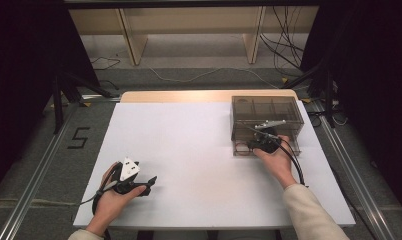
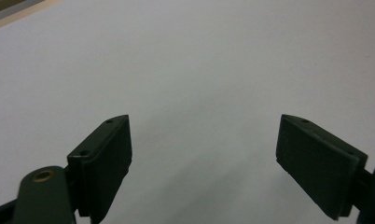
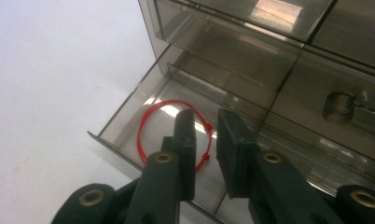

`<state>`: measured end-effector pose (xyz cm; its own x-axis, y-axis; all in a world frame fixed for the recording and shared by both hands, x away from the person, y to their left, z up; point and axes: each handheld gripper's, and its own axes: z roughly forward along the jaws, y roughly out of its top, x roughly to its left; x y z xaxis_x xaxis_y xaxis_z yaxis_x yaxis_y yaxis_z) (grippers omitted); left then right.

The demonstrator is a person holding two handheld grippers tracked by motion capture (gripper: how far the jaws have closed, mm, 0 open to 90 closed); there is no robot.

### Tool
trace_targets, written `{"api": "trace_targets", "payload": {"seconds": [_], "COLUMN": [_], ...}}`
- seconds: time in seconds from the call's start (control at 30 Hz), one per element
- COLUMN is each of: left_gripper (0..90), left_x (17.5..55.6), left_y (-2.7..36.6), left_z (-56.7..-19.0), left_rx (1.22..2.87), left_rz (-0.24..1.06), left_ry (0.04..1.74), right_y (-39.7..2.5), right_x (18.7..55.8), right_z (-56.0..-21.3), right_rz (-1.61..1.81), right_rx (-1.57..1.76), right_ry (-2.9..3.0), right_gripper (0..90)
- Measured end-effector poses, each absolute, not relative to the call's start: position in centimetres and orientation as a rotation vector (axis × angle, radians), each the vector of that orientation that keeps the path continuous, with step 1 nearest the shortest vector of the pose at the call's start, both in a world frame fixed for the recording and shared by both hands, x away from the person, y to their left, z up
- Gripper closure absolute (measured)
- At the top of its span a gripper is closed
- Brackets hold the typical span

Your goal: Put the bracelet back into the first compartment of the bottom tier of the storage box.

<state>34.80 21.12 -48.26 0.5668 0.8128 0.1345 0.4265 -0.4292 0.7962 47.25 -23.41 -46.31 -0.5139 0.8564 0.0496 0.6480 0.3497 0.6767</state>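
- Here, the right gripper [image 3: 205,140], jaws narrowed on nothing, hovers above the thin red cord loop [image 3: 153,116], lying flat in the open smoky clear-plastic drawer [image 3: 125,119], slightly left.
- Left gripper [image 2: 202,154]: jaws wide, empty, well apart at the table's near left.

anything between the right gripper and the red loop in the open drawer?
Nothing visible. The right gripper hangs over the pulled-out drawer, jaws slightly apart, with the red loop lying flat on the drawer floor just beyond them. The drawer is open on top.

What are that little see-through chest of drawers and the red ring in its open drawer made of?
The chest of drawers looks like smoky clear plastic: glossy, with reflections, and its contents show through the walls. The red ring looks like thin cord or elastic with small knots or beads; which, I cannot tell.
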Motion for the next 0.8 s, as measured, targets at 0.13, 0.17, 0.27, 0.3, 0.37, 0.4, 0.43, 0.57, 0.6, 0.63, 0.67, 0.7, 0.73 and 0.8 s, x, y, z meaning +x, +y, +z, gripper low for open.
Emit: {"api": "trace_targets", "payload": {"seconds": [0.13,0.17,0.27,0.3,0.37,0.4,0.43,0.57,0.6,0.63,0.67,0.7,0.73,0.8], "left_gripper": [18.0,18.0,18.0,18.0,18.0,18.0,18.0,18.0,18.0,18.0,18.0,18.0,18.0,18.1], "left_x": [34.8,34.8,34.8,34.8,34.8,34.8,34.8,34.8,34.8,34.8,34.8,34.8,34.8,34.8], "left_y": [21.1,21.1,21.1,21.1,21.1,21.1,21.1,21.1,21.1,21.1,21.1,21.1,21.1,21.1], "left_z": [-48.3,-48.2,-48.2,-48.2,-48.2,-48.3,-48.3,-48.2,-48.2,-48.2,-48.2,-48.2,-48.3,-48.3], "left_rx": [2.063,2.064,2.064,2.064,2.064,2.064,2.064,2.057,2.054,2.052,2.050,2.056,2.057,2.057], "left_rz": [0.669,0.670,0.670,0.670,0.669,0.669,0.669,0.670,0.669,0.672,0.669,0.669,0.670,0.670], "left_ry": [0.988,0.987,0.987,0.987,0.987,0.988,0.988,0.987,0.988,0.987,0.990,0.988,0.987,0.986], "right_y": [-23.6,-23.6,-23.8,-23.9,-23.9,-23.9,-23.9,-24.1,-24.1,-24.2,-24.2,-24.3,-24.3,-24.3], "right_x": [47.1,47.0,46.8,46.8,46.7,46.6,46.6,46.3,46.2,46.1,46.1,46.0,45.9,45.8], "right_z": [-46.0,-46.0,-45.7,-45.6,-45.5,-45.5,-45.4,-45.1,-45.0,-44.8,-44.8,-44.7,-44.7,-44.6], "right_rz": [0.949,0.951,0.953,0.956,0.957,0.956,0.951,0.949,0.956,0.956,0.958,0.955,0.952,0.944], "right_rx": [1.342,1.344,1.349,1.351,1.360,1.363,1.367,1.375,1.376,1.381,1.380,1.381,1.386,1.389], "right_ry": [2.292,2.291,2.275,2.274,2.272,2.275,2.277,2.263,2.261,2.257,2.259,2.264,2.268,2.277], "right_gripper": [72.3,71.6,68.3,67.4,64.0,61.7,59.4,54.3,53.0,51.3,49.4,47.3,45.0,40.5]}}
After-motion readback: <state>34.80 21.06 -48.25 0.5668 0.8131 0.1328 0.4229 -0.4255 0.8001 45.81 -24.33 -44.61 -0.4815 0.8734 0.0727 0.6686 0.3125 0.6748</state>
